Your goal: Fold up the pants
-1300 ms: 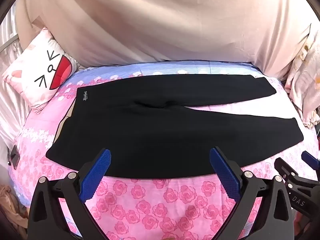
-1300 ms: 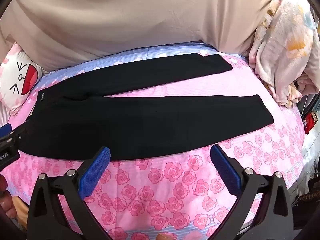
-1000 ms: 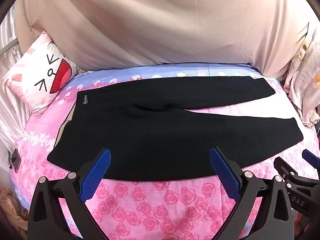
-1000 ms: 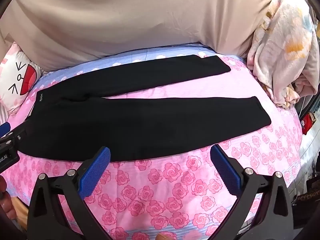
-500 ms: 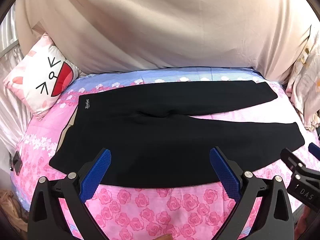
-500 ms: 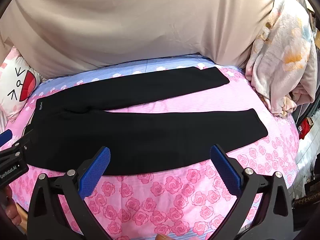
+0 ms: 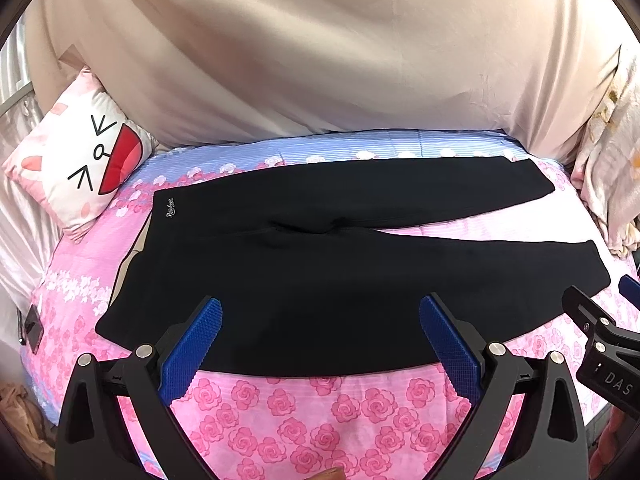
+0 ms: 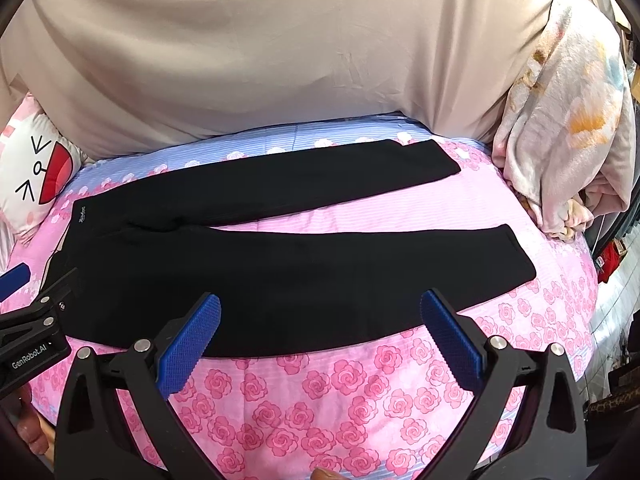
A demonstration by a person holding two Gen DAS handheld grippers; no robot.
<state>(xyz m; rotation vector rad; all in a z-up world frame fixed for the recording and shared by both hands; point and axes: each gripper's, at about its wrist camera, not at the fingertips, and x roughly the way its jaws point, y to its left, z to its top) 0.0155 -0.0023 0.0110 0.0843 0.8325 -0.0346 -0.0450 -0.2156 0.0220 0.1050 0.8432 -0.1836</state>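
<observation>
Both grippers raised; pants (image 7: 340,264) unmoved, flat.

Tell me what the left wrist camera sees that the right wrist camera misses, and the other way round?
Only the left wrist view shows a small dark device lying at the bed's left edge, and the whole cartoon-face pillow. Only the right wrist view shows the full heap of floral blankets at the bed's right end, plus something red beyond it. Both show the black pants spread flat, legs apart, on the pink rose bedsheet, the beige curtain behind, and both open hand-held grippers: left, right.
</observation>
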